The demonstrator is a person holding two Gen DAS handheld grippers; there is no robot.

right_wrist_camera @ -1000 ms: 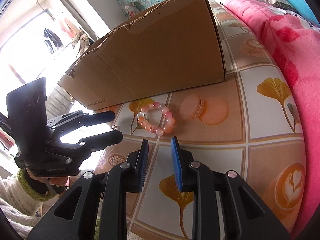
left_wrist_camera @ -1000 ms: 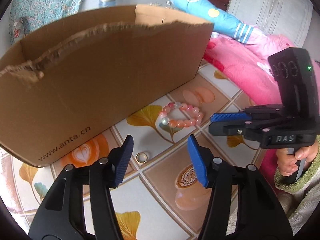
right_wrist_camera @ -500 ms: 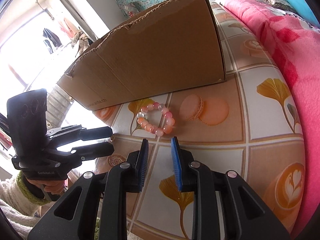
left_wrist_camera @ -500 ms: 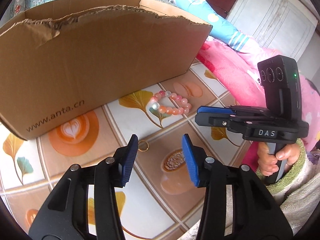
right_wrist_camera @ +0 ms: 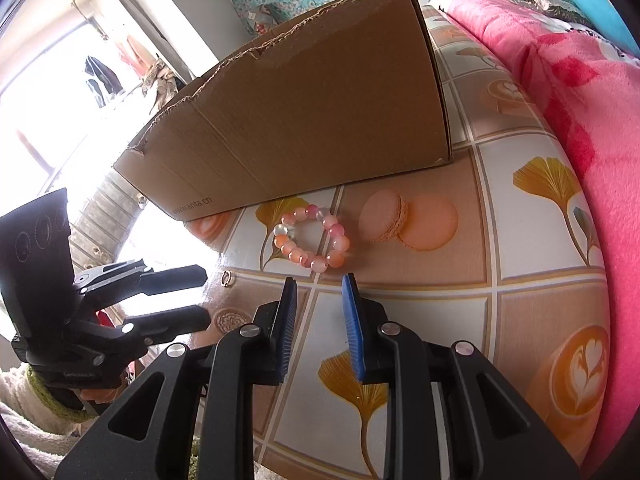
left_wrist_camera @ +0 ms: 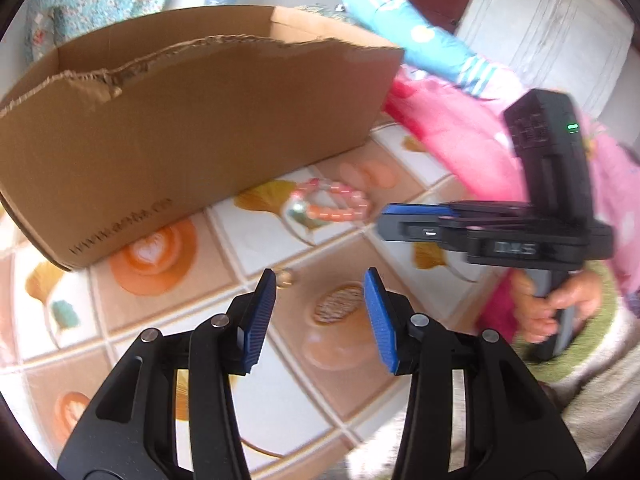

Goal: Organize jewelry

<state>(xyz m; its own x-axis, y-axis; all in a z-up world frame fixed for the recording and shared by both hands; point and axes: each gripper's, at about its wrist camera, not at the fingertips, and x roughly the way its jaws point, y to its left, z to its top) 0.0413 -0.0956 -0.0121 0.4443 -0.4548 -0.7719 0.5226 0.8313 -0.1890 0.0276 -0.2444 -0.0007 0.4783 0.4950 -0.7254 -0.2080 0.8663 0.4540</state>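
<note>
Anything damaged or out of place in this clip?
Yes: the brown cardboard box has a ragged, torn top edge. The pink beaded bracelet and small gold ring lie loose on the patterned tablecloth outside it.

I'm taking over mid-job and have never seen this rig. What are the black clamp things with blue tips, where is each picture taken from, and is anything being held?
No robot arm here: a person holds a handheld two-finger gripper in each hand, each with a fisheye camera looking along its fingers. One picture looks past the left gripper, the other past the right gripper; each also catches the other gripper from the side. Both are open and hold nothing. On the patterned tablecloth lie a pink bead bracelet and a small gold ring, in front of a torn cardboard box. A pink blanket lies to the right.
</note>
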